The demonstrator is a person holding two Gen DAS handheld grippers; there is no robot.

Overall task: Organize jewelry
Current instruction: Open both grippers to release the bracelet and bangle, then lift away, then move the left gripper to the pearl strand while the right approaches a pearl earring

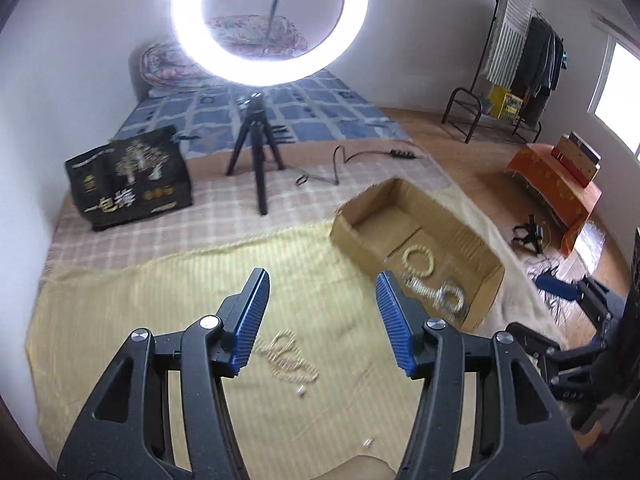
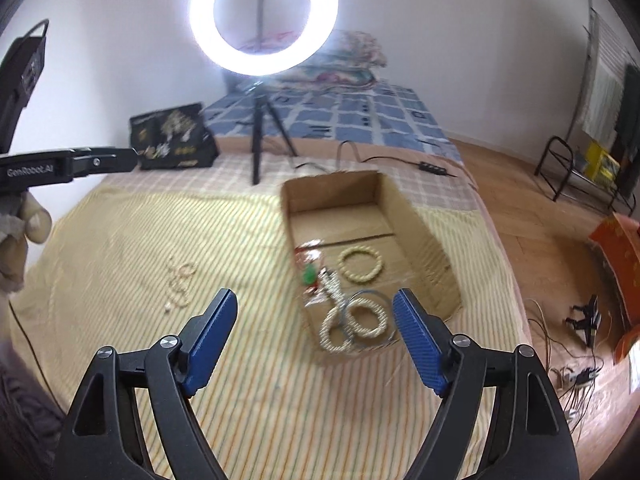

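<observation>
In the left wrist view the left gripper (image 1: 322, 312) fills the lower half of the frame, its blue fingers (image 1: 250, 322) spread wide apart and holding nothing, above a yellow striped cloth (image 1: 140, 320) that covers the bed. A loose pearl necklace (image 1: 290, 356) lies on that cloth low in the frame, between the fingers, with two small white pieces (image 1: 301, 391) just below it. To the right of centre sits an open cardboard box (image 1: 416, 236), and inside it are a cream bead bracelet (image 1: 419, 262) and, nearer the camera, a pearl strand (image 1: 436, 294) tangled with a thin metal hoop. In the right wrist view the right gripper (image 2: 314, 340) is likewise spread open and empty, low in the frame, facing the same box (image 2: 416, 224); a small packet with red and green (image 2: 310, 270) lies at the box's left side, beside the bracelet (image 2: 362, 265) and the looped pearls (image 2: 356, 320). A lit ring light (image 2: 264, 14) on a black tripod (image 2: 258, 136) stands at the top centre, and a black printed bag (image 2: 174, 136) rests at upper left.
</observation>
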